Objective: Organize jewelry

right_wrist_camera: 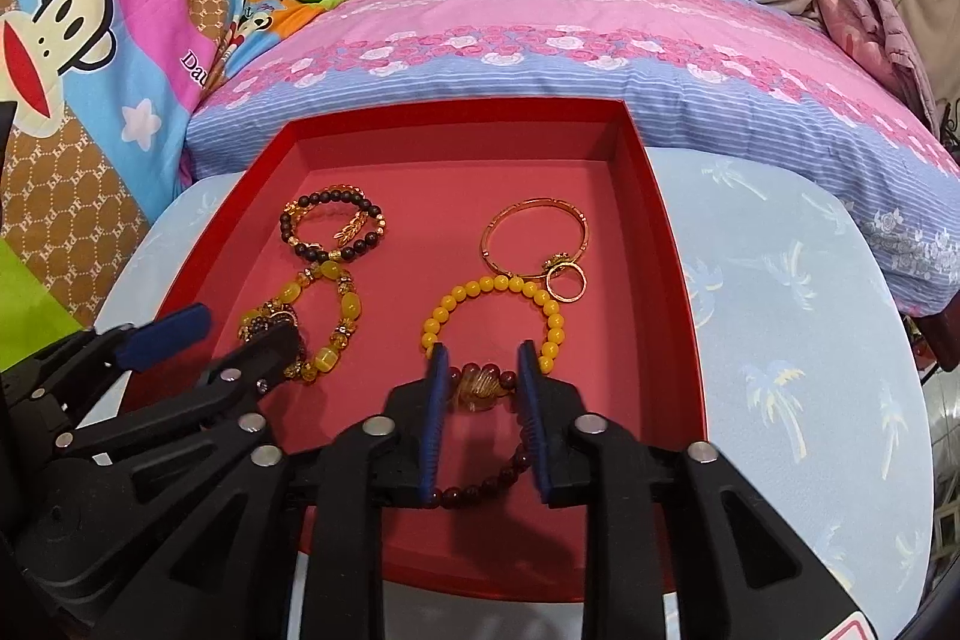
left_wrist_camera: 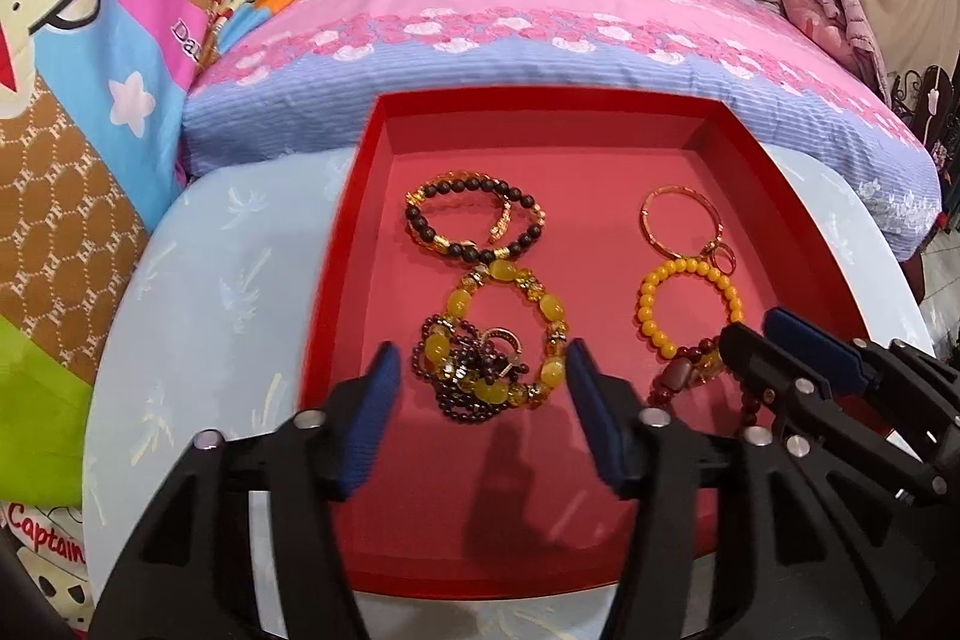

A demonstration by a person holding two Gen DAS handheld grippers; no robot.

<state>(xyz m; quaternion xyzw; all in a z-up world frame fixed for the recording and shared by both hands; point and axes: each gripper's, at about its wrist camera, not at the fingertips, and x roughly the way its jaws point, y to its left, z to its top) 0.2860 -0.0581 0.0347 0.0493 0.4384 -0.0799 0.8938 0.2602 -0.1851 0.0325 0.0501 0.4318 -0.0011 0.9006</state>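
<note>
Inside the red tray (left_wrist_camera: 798, 196) lie the jewelry pieces: a black-and-gold beaded bracelet (left_wrist_camera: 474, 219) at the back left, a gold bangle (right_wrist_camera: 534, 238) with small rings (right_wrist_camera: 566, 281) at the back right, a yellow bead bracelet (right_wrist_camera: 492, 316) in front of the bangle, and an amber bracelet tangled with dark purple beads (left_wrist_camera: 489, 346). The left gripper (left_wrist_camera: 480, 370) stands open over that tangle, its pads clear of it. The right gripper (right_wrist_camera: 483, 370) is parted narrowly around a dark red bead bracelet (right_wrist_camera: 480, 490); whether its pads press on it I cannot tell. The tray rests on a pale blue table (right_wrist_camera: 810, 340) beside a pink-and-blue pillow (left_wrist_camera: 540, 40).
</note>
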